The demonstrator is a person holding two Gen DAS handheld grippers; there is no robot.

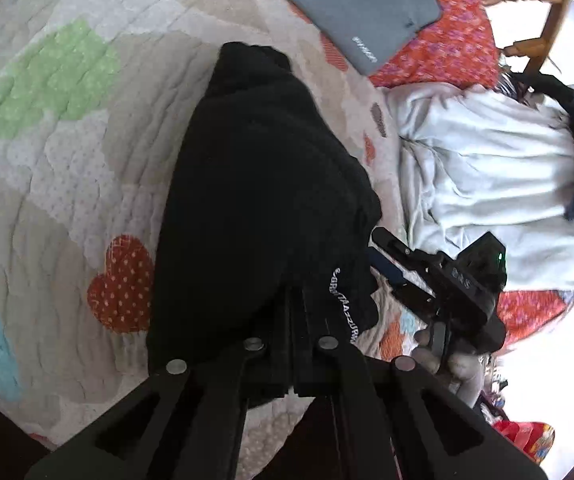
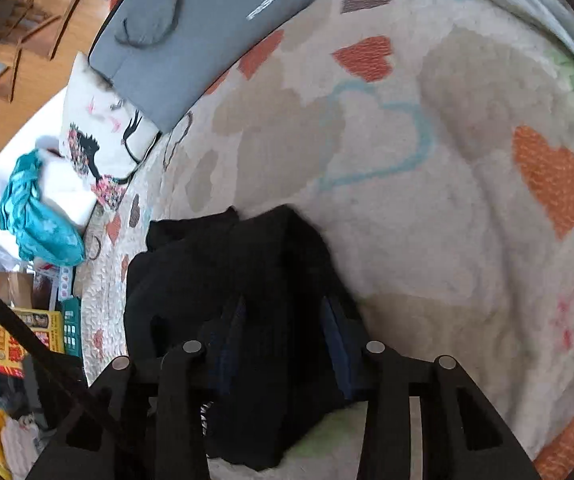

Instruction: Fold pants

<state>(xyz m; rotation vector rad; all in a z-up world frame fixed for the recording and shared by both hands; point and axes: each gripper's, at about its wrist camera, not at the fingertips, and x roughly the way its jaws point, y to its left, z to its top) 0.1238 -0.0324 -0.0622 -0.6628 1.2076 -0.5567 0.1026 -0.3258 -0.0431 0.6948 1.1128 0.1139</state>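
The black pants (image 1: 263, 200) hang bunched and lifted above a quilted bedspread with heart patches (image 1: 67, 160). My left gripper (image 1: 293, 312) is shut on the waist end of the pants, beside white lettering on the cloth. My right gripper (image 1: 391, 264) shows in the left wrist view at the pants' right edge, its fingers pinching the black cloth. In the right wrist view the pants (image 2: 239, 280) fill the space between the right gripper's (image 2: 283, 320) blue-padded fingers (image 2: 337, 344), which are closed onto the cloth. The bedspread (image 2: 427, 200) lies beneath.
A folded grey garment (image 1: 359, 4) lies at the far end of the bed, also in the right wrist view (image 2: 203, 36). A crumpled white garment (image 1: 487, 176) lies to the right. A patterned pillow (image 2: 103, 140) and a teal cloth (image 2: 35, 208) sit at the bed's edge.
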